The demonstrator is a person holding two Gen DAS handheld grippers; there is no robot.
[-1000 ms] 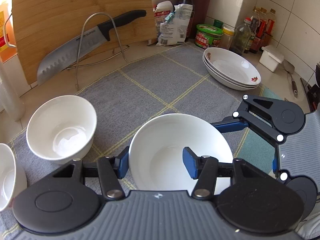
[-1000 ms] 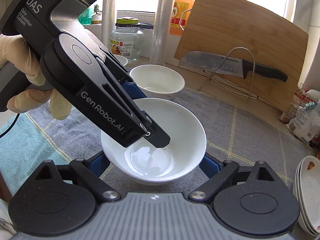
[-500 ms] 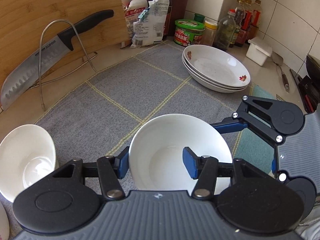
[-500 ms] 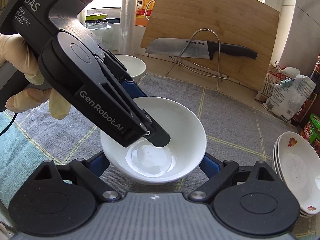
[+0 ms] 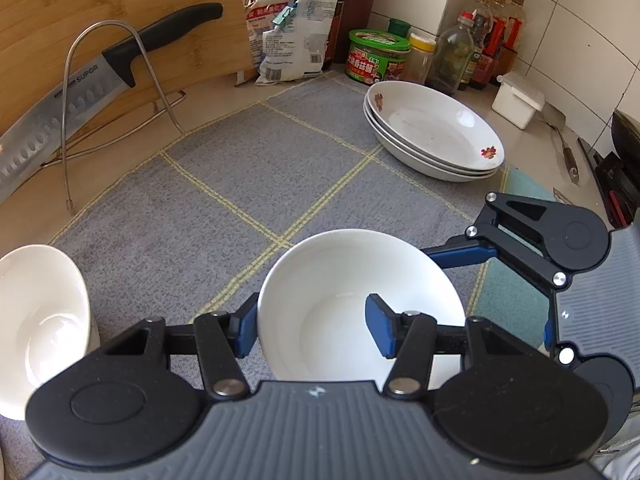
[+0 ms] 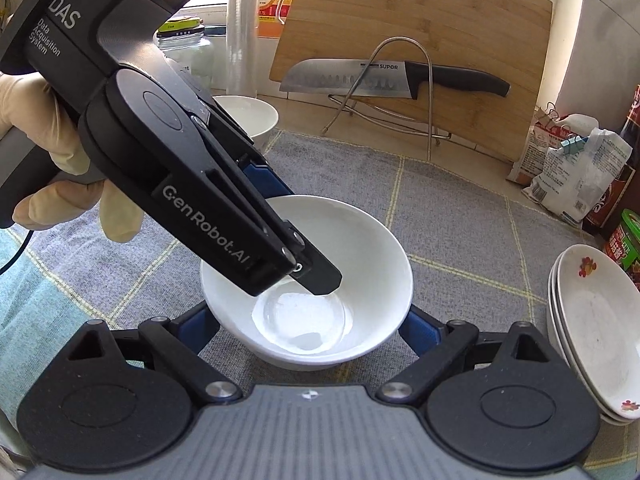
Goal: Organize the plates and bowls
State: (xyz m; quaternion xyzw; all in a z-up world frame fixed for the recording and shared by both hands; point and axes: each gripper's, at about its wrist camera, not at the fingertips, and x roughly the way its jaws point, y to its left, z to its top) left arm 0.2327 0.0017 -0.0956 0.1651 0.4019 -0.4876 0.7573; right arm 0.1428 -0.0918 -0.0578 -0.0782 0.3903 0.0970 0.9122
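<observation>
A plain white bowl [image 5: 352, 264] [image 6: 360, 248] sits low over the grey checked mat [image 5: 260, 168]. My left gripper [image 5: 312, 330] [image 6: 300, 240] is shut on the bowl's wall, one finger outside and one inside. My right gripper [image 6: 308, 332] straddles the whole bowl from the opposite side. Its jaws are opening, and the blue pads stand just off the bowl's sides. One of its fingers [image 5: 460, 254] shows by the bowl's right rim. A second white bowl [image 5: 40, 320] [image 6: 248, 114] stands at the mat's left. A stack of flowered plates [image 5: 432, 132] [image 6: 592, 320] lies to the right.
A bamboo cutting board [image 6: 420, 20] leans at the back behind a wire rack holding a big knife [image 6: 360, 78]. Bags [image 5: 292, 32], a green tub [image 5: 376, 56], bottles, a white box [image 5: 518, 100] and a spatula line the back right. A gloved hand [image 6: 40, 140] holds the left gripper.
Both grippers have carried the bowl across the mat toward the plate stack, which now looks nearer. The second bowl has slid off toward the left edge of the left wrist view.
</observation>
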